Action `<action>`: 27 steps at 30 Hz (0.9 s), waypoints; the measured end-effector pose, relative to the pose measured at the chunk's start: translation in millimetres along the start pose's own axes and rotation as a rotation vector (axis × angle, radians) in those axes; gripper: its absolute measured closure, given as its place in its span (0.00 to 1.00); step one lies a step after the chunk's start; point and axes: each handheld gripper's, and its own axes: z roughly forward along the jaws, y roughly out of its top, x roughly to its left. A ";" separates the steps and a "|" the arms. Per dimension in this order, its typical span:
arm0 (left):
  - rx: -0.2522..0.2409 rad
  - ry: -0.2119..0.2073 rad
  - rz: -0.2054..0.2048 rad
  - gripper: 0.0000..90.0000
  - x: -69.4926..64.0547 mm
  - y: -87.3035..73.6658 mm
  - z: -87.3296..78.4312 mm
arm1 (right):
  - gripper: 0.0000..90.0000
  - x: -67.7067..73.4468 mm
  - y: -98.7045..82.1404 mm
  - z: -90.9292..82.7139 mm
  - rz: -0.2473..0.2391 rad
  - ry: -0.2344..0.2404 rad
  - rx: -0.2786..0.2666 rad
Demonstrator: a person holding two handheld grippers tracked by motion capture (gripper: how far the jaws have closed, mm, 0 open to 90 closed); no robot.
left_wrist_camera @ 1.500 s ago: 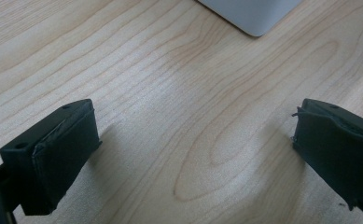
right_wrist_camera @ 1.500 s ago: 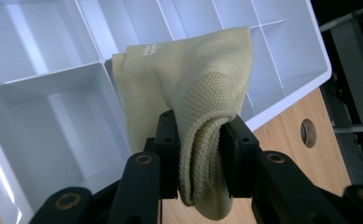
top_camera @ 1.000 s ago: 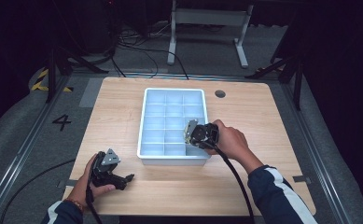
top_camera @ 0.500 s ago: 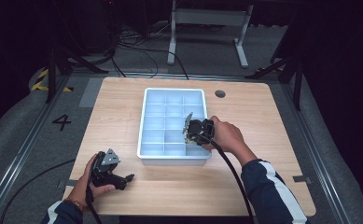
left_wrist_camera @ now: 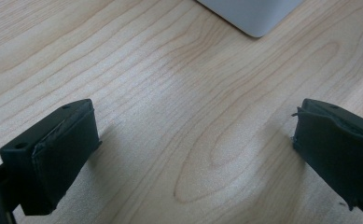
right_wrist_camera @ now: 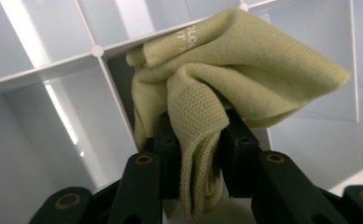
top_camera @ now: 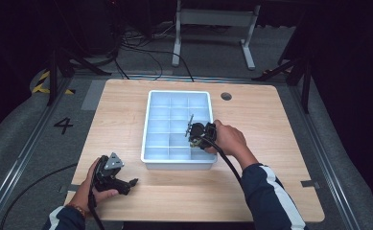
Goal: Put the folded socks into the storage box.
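Counter [top_camera: 270,158] carries one white divided tray [top_camera: 148,125], compartments look bare in the high view. Progress, as I read it: cloth is picked up and carried over the tray, drop into a compartment not yet done, so roughly mid-task; what's left is lowering it into a cell and letting go. Right gripper [top_camera: 192,130] sits over the tray's near-right part, hand behind it on the right rim side. Right gripper view: jaws clamped on a folded olive-green cloth [right_wrist_camera: 226,84], pinched low on its folded end, bulk of the fabric bunching above and ahead of the jaw tips, hanging over the divider walls where several cells meet. Can't tell whether the cloth touches the dividers or just hovers above them. Left gripper [top_camera: 126,183] rests on the counter near the tray's front-left corner, jaws spread wide with bare wood between them, holding nothing; tray corner [left_wrist_camera: 254,16] is just ahead of it.
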 end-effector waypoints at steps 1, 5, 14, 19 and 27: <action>0.000 0.000 0.000 0.00 0.0 0.0 0.0 | 0.79 0.0 0.0 0.0 0.000 0.000 0.000; 0.000 0.000 0.000 0.00 0.0 0.0 0.0 | 0.79 -0.1 1.1 2.1 -0.001 0.002 0.011; 0.000 -0.001 0.000 0.00 0.1 0.2 0.2 | 0.79 2.1 2.3 6.3 -0.008 0.039 0.036; -0.001 -0.001 0.001 0.00 0.1 0.2 0.3 | 0.79 2.0 1.7 6.6 -0.008 0.077 0.033; -0.001 -0.001 0.001 0.00 0.1 0.2 0.2 | 0.78 1.3 1.1 6.7 0.004 0.091 0.034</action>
